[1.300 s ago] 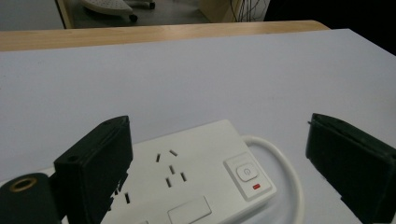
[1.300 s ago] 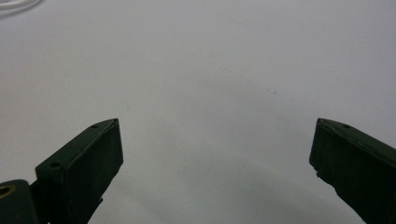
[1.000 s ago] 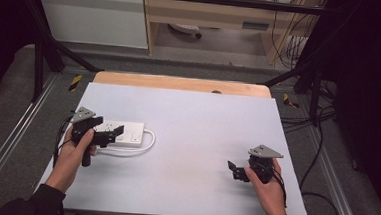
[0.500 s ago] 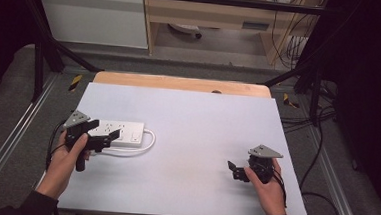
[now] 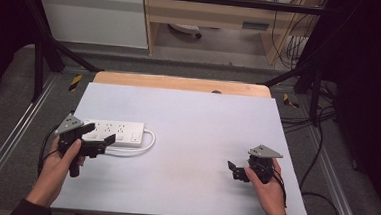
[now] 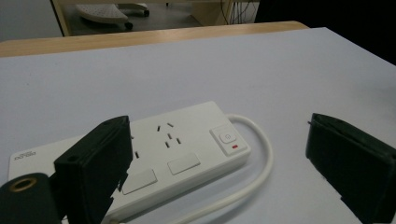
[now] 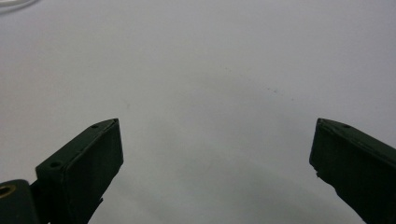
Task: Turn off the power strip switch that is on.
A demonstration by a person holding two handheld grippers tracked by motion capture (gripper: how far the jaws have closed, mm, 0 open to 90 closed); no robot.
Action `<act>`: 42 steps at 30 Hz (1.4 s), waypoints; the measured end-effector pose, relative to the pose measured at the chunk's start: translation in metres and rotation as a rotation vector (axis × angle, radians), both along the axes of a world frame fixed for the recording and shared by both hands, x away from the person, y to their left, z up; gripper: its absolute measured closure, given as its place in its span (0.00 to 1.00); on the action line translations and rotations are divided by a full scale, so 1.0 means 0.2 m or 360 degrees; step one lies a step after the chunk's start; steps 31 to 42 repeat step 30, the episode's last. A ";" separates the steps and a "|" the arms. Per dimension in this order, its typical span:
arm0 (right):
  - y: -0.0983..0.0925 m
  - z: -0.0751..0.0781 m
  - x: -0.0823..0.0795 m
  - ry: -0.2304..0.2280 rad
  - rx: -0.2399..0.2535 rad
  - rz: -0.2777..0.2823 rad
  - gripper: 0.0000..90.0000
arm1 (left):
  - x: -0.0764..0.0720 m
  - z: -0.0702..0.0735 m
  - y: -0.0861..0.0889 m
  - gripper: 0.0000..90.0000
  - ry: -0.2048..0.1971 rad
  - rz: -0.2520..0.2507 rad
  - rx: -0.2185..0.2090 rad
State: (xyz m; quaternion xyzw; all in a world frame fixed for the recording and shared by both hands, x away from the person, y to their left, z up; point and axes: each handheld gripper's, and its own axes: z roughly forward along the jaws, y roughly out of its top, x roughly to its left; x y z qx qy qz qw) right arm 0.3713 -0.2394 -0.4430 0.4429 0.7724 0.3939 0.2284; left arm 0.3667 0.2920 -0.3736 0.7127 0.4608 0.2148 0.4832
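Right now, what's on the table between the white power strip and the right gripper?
Nothing: in the high view, bare white table runs from the power strip and its looped cable to the right gripper.

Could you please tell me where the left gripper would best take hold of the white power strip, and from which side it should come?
Probably across the narrow width of the power strip, at mid-body, coming from above. It lies flat, long and slim, so its two long edges suit the open left gripper. Avoid the switch end, where the white cord leaves and curls alongside.
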 end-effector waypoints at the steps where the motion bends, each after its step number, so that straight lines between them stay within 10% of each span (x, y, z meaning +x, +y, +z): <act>1: 0.00 0.00 0.00 0.0000 0.0000 0.0001 0.04 | 0.00 0.00 0.00 0.08 0.0000 -0.0001 0.0002; 12: 0.00 0.00 0.00 -0.0011 0.0008 0.0007 0.03 | -0.07 -0.03 0.02 0.08 0.0011 -0.0011 -0.0001; 30: -0.01 -0.03 0.02 0.0052 -0.0039 -0.0028 0.03 | -0.29 -0.30 0.10 0.09 0.0170 0.0002 0.0045; 42: -0.01 -0.03 0.02 0.0052 -0.0039 -0.0028 0.03 | -0.29 -0.30 0.10 0.09 0.0170 0.0002 0.0045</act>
